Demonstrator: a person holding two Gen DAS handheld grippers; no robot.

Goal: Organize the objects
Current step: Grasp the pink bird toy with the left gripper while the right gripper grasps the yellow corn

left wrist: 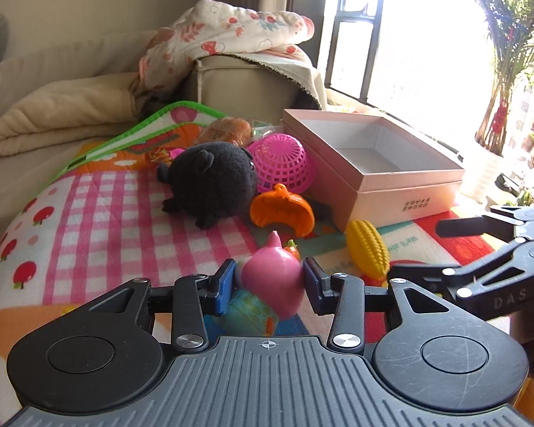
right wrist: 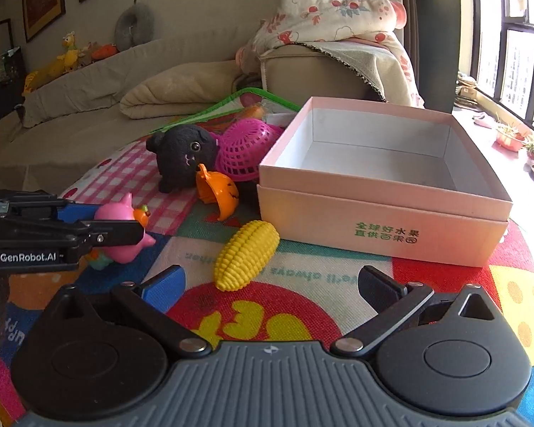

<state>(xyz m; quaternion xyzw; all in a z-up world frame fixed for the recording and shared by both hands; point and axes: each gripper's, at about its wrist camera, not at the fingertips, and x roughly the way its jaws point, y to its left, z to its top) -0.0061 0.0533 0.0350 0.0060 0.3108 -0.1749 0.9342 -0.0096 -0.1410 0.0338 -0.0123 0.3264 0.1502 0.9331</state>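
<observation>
In the left wrist view, my left gripper (left wrist: 270,286) has its blue pads pressed on both sides of the pink toy figure (left wrist: 274,281), low over the play mat (left wrist: 99,213). The yellow corn (left wrist: 368,254) lies near the pink box (left wrist: 391,185).

In the right wrist view, my right gripper (right wrist: 270,284) stands wide open and holds nothing, just before the corn (right wrist: 247,254); the box (right wrist: 381,192) is behind it.
</observation>
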